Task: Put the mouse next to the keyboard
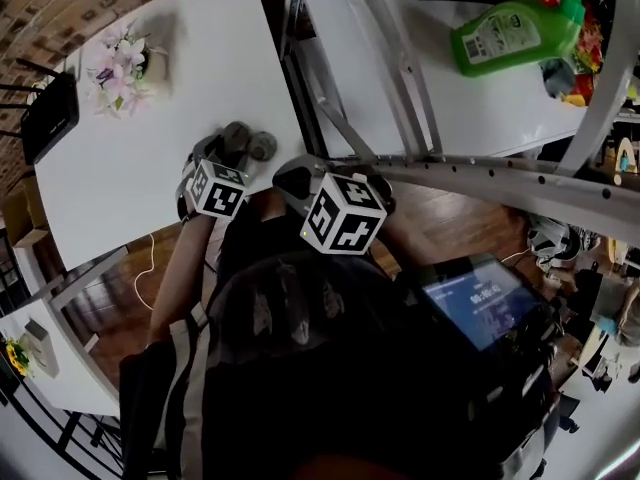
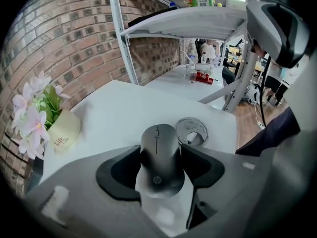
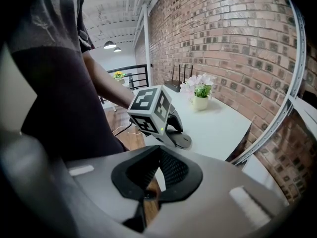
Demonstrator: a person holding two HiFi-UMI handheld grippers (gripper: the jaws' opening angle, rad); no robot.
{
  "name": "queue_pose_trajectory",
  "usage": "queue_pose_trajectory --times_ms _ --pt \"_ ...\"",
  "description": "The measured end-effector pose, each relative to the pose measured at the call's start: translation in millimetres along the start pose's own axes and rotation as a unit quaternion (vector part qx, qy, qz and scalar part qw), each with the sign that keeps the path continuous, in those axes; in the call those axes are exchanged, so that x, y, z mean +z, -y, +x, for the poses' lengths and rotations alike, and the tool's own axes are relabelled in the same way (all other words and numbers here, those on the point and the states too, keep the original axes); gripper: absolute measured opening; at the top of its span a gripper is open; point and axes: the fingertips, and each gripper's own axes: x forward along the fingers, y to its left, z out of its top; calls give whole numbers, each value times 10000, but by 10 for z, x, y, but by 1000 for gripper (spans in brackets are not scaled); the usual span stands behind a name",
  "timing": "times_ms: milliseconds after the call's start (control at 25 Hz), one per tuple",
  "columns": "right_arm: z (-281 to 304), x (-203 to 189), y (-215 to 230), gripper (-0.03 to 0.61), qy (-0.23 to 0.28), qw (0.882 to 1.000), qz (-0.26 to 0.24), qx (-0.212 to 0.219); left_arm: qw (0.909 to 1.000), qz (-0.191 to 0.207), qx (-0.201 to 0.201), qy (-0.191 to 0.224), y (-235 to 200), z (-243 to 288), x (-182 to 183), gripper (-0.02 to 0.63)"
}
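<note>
Left hand-held gripper (image 2: pixel 161 168) clamped on mouse (image 2: pixel 159 150), at worktop (image 2: pixel 124 110) edge near cable grommet (image 2: pixel 192 131). Right hand-held gripper (image 3: pixel 147 185) closed, empty, off the worktop. No keyboard in any view. Grab looks done, carry and placing left.

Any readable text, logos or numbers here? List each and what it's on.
"Life", printed twice: flower pot.
"hp" logo: mouse.
Green bottle label: too small to read.
Screen: digits too blurred to read.
Red can: print unreadable.
</note>
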Motion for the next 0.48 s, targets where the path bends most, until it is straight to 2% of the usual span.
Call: queue_pose_trajectory --times_ms 160,320,480 --pt "-3 -11 -17 6 24 10000 42 -17 9996 255 -10 -148 40 14 -1 264" --pt "4 -8 -35 6 95 9999 116 11 9999 125 27 59 0 -17 -20 268" --pt "-6 -88 -56 6 102 9994 321 121 10000 75 -15 24 26 11 16 267"
